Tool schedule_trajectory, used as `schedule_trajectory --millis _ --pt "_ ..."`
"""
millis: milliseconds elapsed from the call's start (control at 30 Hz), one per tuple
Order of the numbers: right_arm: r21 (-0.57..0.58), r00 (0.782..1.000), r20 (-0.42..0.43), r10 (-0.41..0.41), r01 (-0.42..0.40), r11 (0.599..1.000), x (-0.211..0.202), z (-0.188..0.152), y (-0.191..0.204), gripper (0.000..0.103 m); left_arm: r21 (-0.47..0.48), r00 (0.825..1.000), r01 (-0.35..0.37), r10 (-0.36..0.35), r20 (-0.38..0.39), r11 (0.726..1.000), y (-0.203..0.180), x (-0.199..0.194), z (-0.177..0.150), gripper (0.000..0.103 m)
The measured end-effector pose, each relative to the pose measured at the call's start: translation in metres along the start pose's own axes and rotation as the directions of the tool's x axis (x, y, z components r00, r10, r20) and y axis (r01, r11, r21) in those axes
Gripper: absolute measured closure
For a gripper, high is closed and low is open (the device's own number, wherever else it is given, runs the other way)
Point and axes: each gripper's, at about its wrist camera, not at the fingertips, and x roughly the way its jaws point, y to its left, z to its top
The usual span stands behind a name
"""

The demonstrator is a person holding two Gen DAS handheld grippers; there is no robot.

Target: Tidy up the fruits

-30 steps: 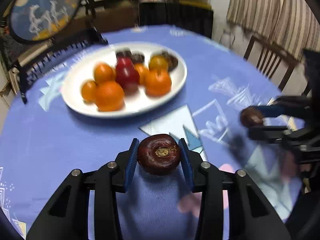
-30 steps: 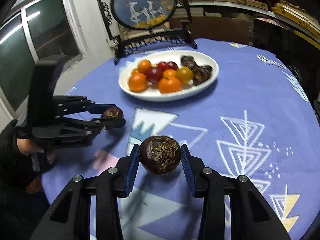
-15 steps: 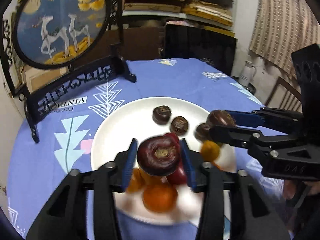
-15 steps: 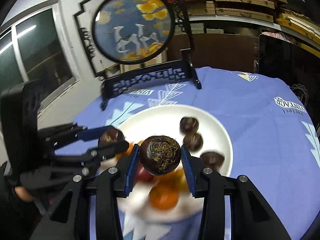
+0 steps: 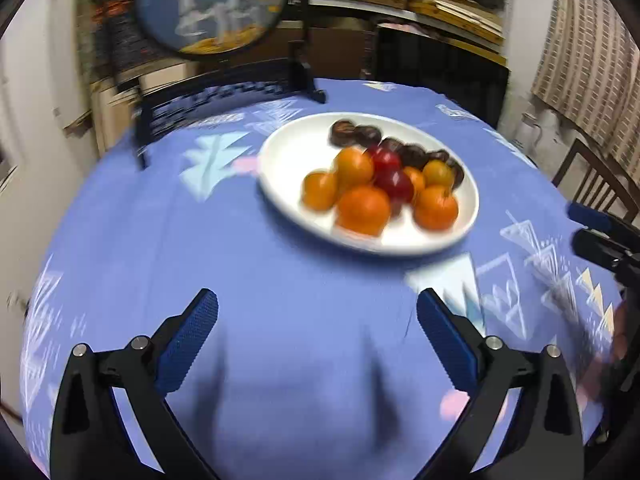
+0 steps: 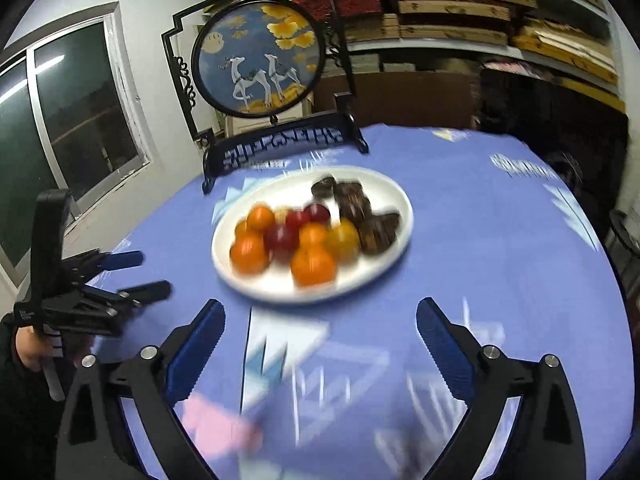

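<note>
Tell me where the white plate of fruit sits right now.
The white oval plate sits on the blue patterned tablecloth, just in front of the round framed deer screen on its black stand; in both wrist views it lies ahead of the open grippers.

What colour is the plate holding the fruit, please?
White; the plate shows best in the right wrist view.

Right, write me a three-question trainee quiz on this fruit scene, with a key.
1. True or false: the left hand-held gripper holds a fruit.
2. Where do the dark fruits lie: A) on the tablecloth B) on the white plate C) in the right hand-held gripper?
3. Fill in: the oranges sit on the plate's ____ side as seen from the wrist cameras, nearer or farther.

Key: 1 false; 2 B; 3 nearer.
</note>
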Motion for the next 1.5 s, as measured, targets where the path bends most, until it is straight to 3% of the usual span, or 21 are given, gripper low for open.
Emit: schedule_trajectory --millis 167,367,800,1100,1200,1333,1500 --pt "0.057 0.999 0.008 -0.034 0.033 0.998 -0.039 -0.032 -0.013 0.004 -0.047 0.998 -0.043 0.045 0.049 0.998 0.011 -0.043 -0.033 0.005" --pt "0.075 0.997 0.029 -0.071 0.069 0.995 -0.057 -0.042 -0.018 0.004 -0.081 0.992 -0.062 0.07 0.103 0.995 0.009 -0.069 -0.04 0.005" --pt "0.064 0.996 0.037 -0.086 0.083 0.994 -0.071 -0.05 -0.014 0.004 -0.077 0.98 -0.127 0.137 0.147 0.989 0.0 -0.092 -0.038 0.005" --pt "0.073 0.995 0.048 -0.087 0.084 0.994 -0.076 -0.05 -0.015 0.004 -0.079 0.982 -0.116 0.126 0.139 0.99 -0.002 -0.092 -0.034 0.005" --pt "0.076 0.995 0.05 -0.087 0.083 0.994 -0.078 -0.051 -0.016 0.004 -0.067 0.982 -0.154 0.16 0.104 0.986 -0.005 -0.088 -0.034 0.005" --pt "0.079 0.995 0.044 -0.085 0.082 0.994 -0.077 -0.053 -0.016 0.004 -0.05 0.971 -0.186 0.191 0.147 0.981 -0.008 -0.095 -0.034 0.005" --pt "0.083 0.996 0.036 -0.084 0.081 0.993 -0.076 -0.056 -0.015 0.004 -0.043 0.971 -0.124 0.13 0.2 0.991 -0.008 -0.104 -0.032 0.005"
